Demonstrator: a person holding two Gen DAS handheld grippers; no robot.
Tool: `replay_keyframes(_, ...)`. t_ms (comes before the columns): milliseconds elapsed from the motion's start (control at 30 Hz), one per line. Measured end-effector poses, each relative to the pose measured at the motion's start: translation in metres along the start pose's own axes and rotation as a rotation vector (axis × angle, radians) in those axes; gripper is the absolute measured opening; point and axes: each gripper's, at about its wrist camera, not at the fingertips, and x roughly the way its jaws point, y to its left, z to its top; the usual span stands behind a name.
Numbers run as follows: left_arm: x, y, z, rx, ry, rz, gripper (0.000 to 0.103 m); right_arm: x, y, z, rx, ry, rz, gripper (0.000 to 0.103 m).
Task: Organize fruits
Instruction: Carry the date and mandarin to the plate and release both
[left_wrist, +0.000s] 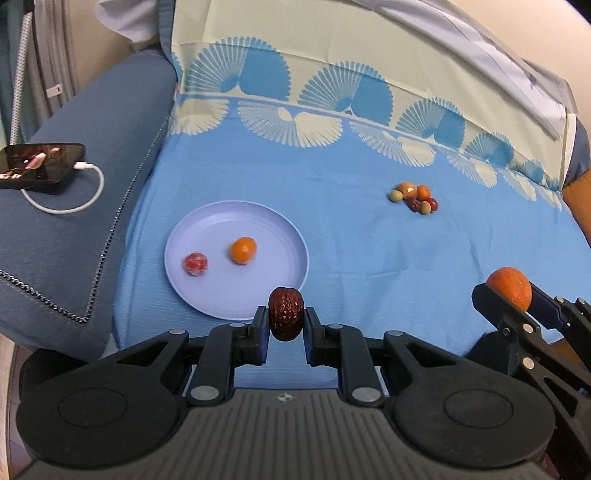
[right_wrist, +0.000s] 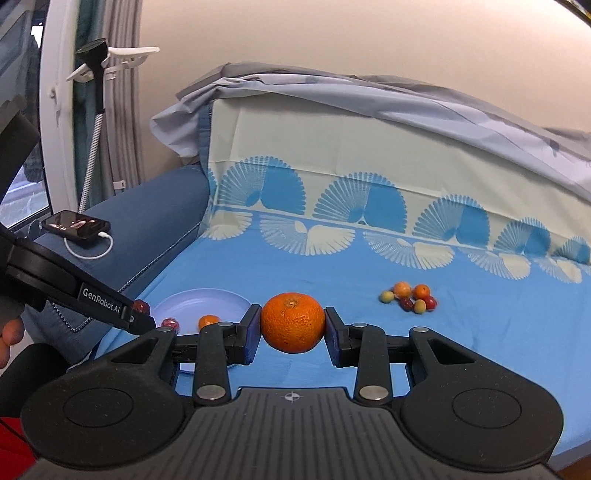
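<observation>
My left gripper (left_wrist: 286, 317) is shut on a dark red wrinkled date (left_wrist: 285, 312), held just above the near rim of the pale lilac plate (left_wrist: 273, 236). On the plate lie a small orange (left_wrist: 243, 250) and a red wrapped fruit (left_wrist: 195, 263). My right gripper (right_wrist: 292, 325) is shut on a large orange (right_wrist: 293, 322), held above the blue cloth; it also shows at the right of the left wrist view (left_wrist: 509, 286). A pile of several small fruits (left_wrist: 415, 197) lies farther back on the cloth (right_wrist: 410, 297). The plate shows left of the orange (right_wrist: 207, 299).
A blue patterned cloth (left_wrist: 369, 258) covers the sofa seat and back. A phone (left_wrist: 40, 166) with a white cable lies on the blue armrest at the left. A grey sheet (right_wrist: 369, 96) drapes over the sofa back.
</observation>
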Motion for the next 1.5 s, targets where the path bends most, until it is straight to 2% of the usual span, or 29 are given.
replay_keyframes(367,-0.004,0.002,0.000,0.004,-0.021,0.002,0.020,0.000,0.002,0.000,-0.015,0.011,0.005,0.037)
replay_keyframes(967,0.007,0.010,0.006,-0.004,-0.003,0.007,0.020,0.018,0.005,0.002,-0.029,0.054,0.018,0.038)
replay_keyframes(1300,0.022,0.044,0.016,-0.043,0.015,0.070,0.021,0.060,0.023,0.011,-0.074,0.106,0.077,0.038)
replay_keyframes(1500,0.056,0.053,0.031,-0.007,0.070,0.091,0.020,0.104,0.042,0.007,-0.091,0.185,0.130,0.038)
